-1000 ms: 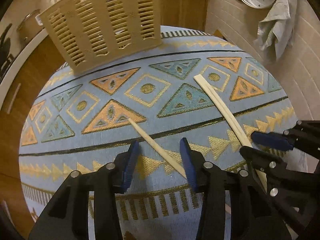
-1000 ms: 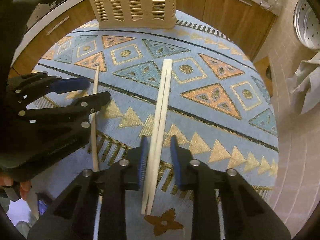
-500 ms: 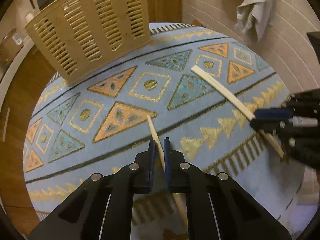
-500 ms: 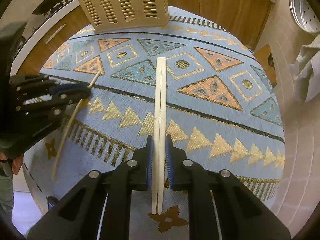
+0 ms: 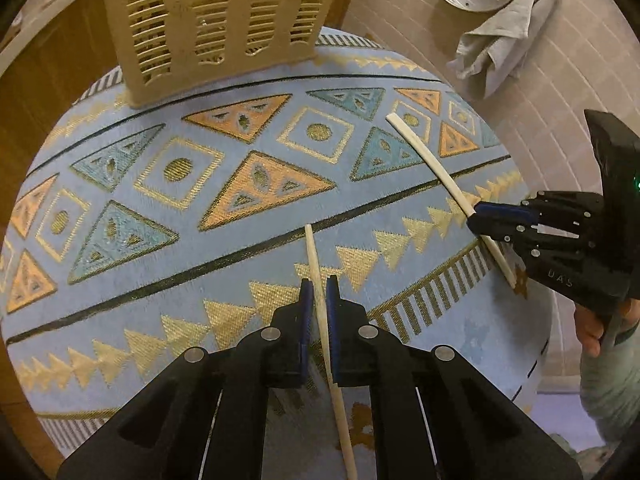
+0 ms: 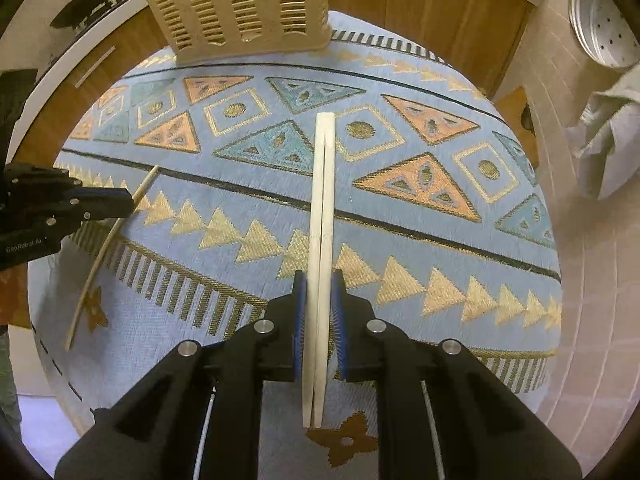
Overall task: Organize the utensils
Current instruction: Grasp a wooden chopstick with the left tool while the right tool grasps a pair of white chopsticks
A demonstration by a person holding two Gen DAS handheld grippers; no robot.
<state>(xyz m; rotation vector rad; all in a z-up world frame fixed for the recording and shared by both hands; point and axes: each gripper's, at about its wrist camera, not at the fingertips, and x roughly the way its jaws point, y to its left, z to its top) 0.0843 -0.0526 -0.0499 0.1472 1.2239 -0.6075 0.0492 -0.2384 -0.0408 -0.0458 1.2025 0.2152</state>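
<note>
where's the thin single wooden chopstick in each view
Left wrist view: the single chopstick runs up the lower centre, clamped in the left gripper.
Right wrist view: it slants along the left edge, beside that gripper.
Shared landmark: the beige slotted basket at top.

A round table (image 6: 460, 288) wears a blue cloth (image 5: 132, 308) with orange and teal triangles, gold squares and dark lines. 1 tan plastic basket (image 5: 208, 24) with slits stands on the cloth at the far edge.
</note>
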